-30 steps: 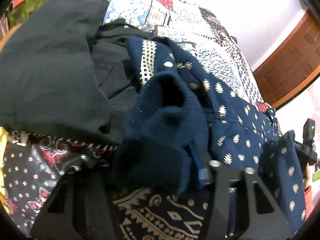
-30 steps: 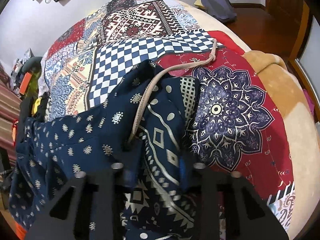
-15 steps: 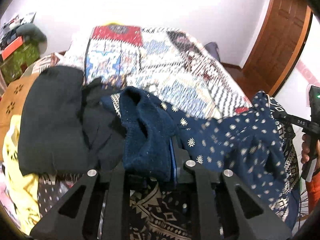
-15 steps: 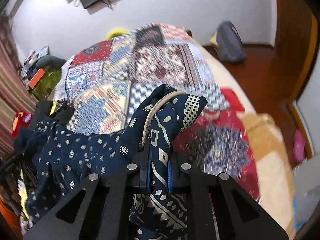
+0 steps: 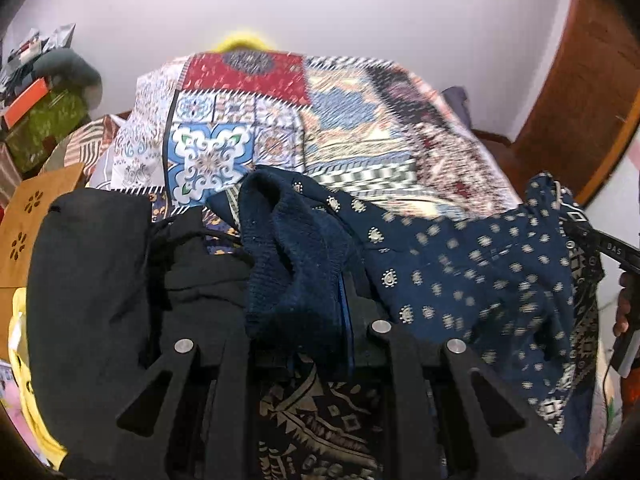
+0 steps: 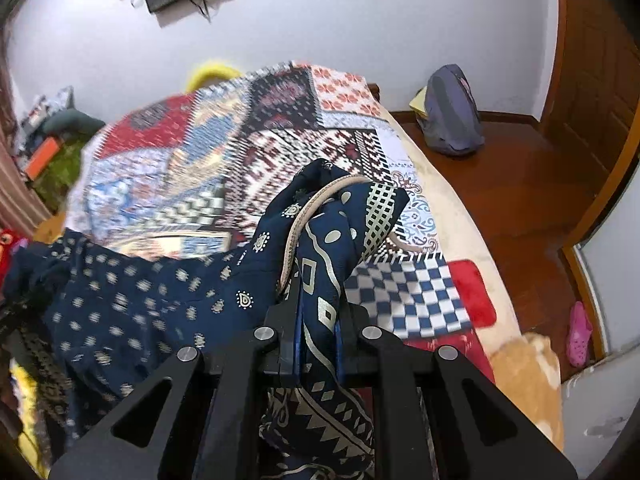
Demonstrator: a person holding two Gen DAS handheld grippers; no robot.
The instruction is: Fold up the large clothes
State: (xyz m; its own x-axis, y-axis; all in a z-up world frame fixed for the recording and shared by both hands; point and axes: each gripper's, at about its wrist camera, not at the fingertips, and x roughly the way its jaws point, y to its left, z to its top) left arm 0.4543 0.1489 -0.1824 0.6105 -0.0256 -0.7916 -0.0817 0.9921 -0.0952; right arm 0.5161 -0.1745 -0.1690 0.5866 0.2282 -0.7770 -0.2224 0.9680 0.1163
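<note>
A large navy garment point(image 5: 472, 276) with small cream motifs hangs stretched between my two grippers above the bed. My left gripper point(image 5: 320, 308) is shut on a thick bunched navy end of it point(image 5: 296, 264). My right gripper point(image 6: 318, 312) is shut on the other end point(image 6: 332, 232), where a patterned border and a beige cord bunch up. The spotted cloth runs off to the left in the right wrist view point(image 6: 140, 312). The right gripper also shows at the far right of the left wrist view point(image 5: 616, 252).
A patchwork bedspread point(image 5: 320, 120) covers the bed below. Black clothes point(image 5: 100, 288) lie heaped at the left, with yellow cloth point(image 5: 24, 380) beneath. Clutter point(image 5: 44, 108) is at far left. A grey backpack point(image 6: 452, 116) lies on the wooden floor by a door point(image 6: 600, 60).
Both grippers have risen and tilted up, lifting the navy garment off the bed; the wall and far end of the bed have come into view. Both stay shut on the cloth.
</note>
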